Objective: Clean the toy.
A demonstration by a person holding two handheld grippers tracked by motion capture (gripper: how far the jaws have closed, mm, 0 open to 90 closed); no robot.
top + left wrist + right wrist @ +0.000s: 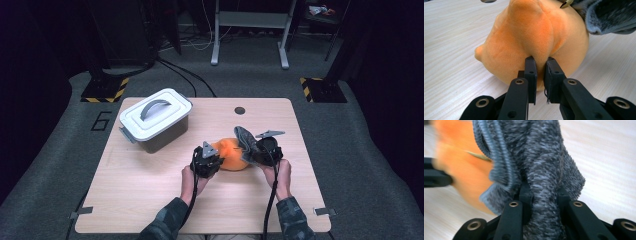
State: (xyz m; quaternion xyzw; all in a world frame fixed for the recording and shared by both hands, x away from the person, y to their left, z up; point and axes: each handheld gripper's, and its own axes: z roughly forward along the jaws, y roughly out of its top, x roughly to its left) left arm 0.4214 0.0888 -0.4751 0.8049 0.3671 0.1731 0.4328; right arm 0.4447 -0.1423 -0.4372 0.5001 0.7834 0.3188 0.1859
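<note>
An orange plush toy [231, 153] lies on the wooden table [150, 200] between my two grippers. My left gripper [210, 159] is shut on a fold of the orange plush toy [534, 37]; its jaws pinch the fabric at the near side, left gripper [540, 65]. A grey fuzzy cloth [244, 137] drapes over the toy's right end. My right gripper [256, 150] is shut on the grey cloth [544, 165], which bulges up between its jaws, right gripper [544, 195]. The orange plush toy [461, 170] shows blurred behind the cloth at left.
A grey lidded box [156, 119] with a handle stands at the table's back left. A small dark round hole [240, 110] sits near the back edge. Bare tabletop lies in front of the hands and to the right.
</note>
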